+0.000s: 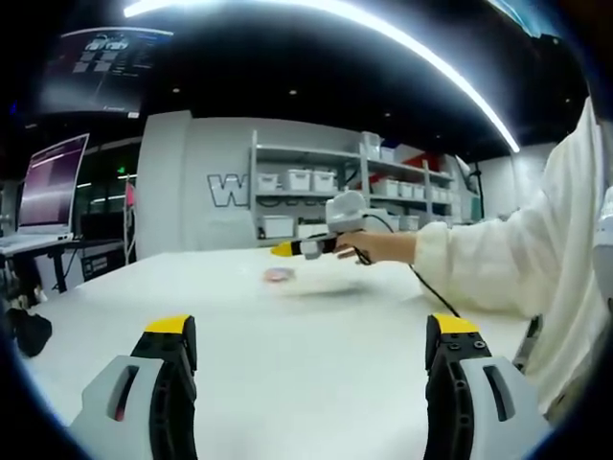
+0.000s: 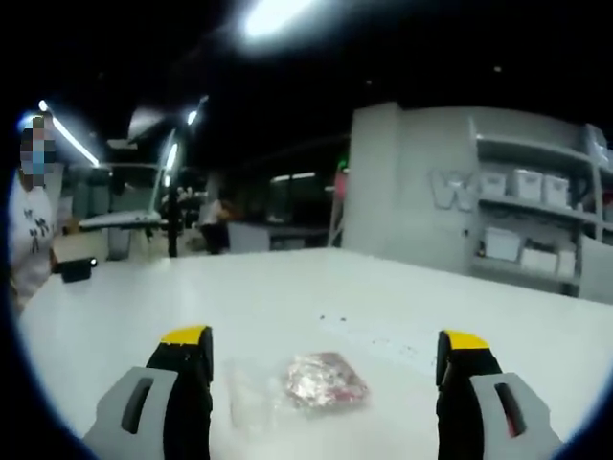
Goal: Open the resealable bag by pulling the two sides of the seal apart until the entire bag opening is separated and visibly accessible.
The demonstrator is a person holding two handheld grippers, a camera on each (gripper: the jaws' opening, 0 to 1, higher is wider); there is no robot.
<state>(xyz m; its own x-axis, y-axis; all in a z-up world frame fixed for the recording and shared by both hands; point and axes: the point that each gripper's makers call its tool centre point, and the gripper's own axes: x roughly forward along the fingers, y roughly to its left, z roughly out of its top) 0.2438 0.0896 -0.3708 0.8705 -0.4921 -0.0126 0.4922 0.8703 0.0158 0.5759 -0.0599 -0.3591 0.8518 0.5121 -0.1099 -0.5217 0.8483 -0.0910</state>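
Both tongs released, reaching for the bag

Right tongs hover spread just over the resealable bag on the desk; left tongs wait spread, well short. Pinch each seal lip separately.

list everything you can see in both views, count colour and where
bag: 1, clear with pinkish contents, flat on the table between the right gripper's jaws; a small blur in the left gripper view
table: 1, white, under both grippers
shelves: 1 unit, grey, by the back wall, holding white bins
laptop: 1, screen lit pink, on a side desk at far left
bystander: 1, white shirt, at the left edge of the right gripper view
sleeve: 1, white, reaching in from the right
left gripper: 1, grey with yellow tips, jaws wide open, away from the bag
right gripper: 1, same colours, open, above the bag
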